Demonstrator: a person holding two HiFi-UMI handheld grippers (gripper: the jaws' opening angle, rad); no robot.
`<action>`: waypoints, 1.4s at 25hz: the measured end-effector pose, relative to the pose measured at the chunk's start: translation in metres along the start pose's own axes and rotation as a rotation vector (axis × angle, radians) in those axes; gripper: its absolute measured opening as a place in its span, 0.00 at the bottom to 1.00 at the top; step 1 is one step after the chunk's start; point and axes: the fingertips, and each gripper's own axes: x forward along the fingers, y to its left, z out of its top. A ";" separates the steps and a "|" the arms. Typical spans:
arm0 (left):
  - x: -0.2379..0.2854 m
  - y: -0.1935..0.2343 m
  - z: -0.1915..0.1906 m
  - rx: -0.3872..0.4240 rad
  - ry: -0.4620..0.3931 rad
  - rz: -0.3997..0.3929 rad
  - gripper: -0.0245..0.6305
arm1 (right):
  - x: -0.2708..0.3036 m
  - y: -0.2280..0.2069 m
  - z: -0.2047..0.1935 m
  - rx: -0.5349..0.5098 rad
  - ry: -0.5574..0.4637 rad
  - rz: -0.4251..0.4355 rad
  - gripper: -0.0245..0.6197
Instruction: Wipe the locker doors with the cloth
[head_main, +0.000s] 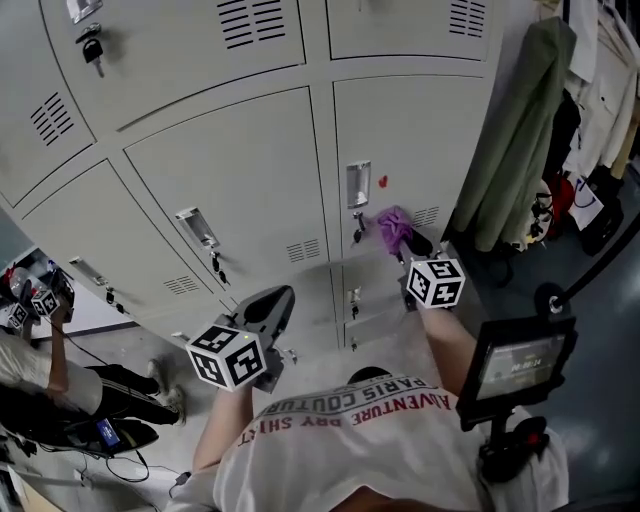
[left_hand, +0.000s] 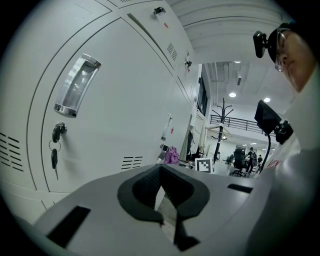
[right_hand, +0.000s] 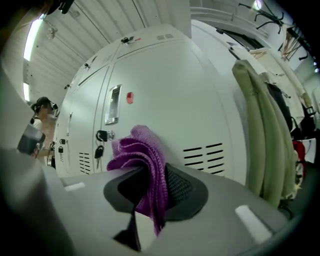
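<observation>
My right gripper (head_main: 412, 246) (right_hand: 154, 169) is shut on a crumpled purple cloth (head_main: 393, 226) (right_hand: 140, 150), which bunches out past the jaw tips. It is held up close to the right-hand grey locker door (head_main: 405, 140) (right_hand: 165, 95), just right of that door's key (head_main: 357, 233) (right_hand: 98, 150) and below its recessed handle (head_main: 357, 185). Whether the cloth touches the door I cannot tell. My left gripper (head_main: 277, 297) (left_hand: 160, 170) is lower and to the left, facing the middle locker door (head_main: 245, 180) (left_hand: 125, 100). Its jaws are shut and hold nothing. The cloth (left_hand: 172, 155) also shows far off in the left gripper view.
Coats (head_main: 520, 140) (right_hand: 260, 125) hang directly right of the lockers. A screen on a stand (head_main: 515, 362) is at my right hip. Another person (head_main: 40, 350) stands at the far left. A small red sticker (head_main: 383, 181) marks the right door. Keys (left_hand: 55, 150) hang from several locks.
</observation>
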 end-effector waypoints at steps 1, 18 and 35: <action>0.001 0.000 0.000 0.001 0.001 -0.001 0.04 | -0.003 -0.011 0.002 0.002 -0.007 -0.024 0.16; 0.007 0.006 -0.006 0.004 0.023 -0.023 0.04 | -0.041 -0.123 0.004 0.108 0.043 -0.274 0.16; -0.062 -0.147 -0.031 0.061 -0.013 -0.218 0.04 | -0.246 0.167 0.044 0.041 0.147 0.403 0.16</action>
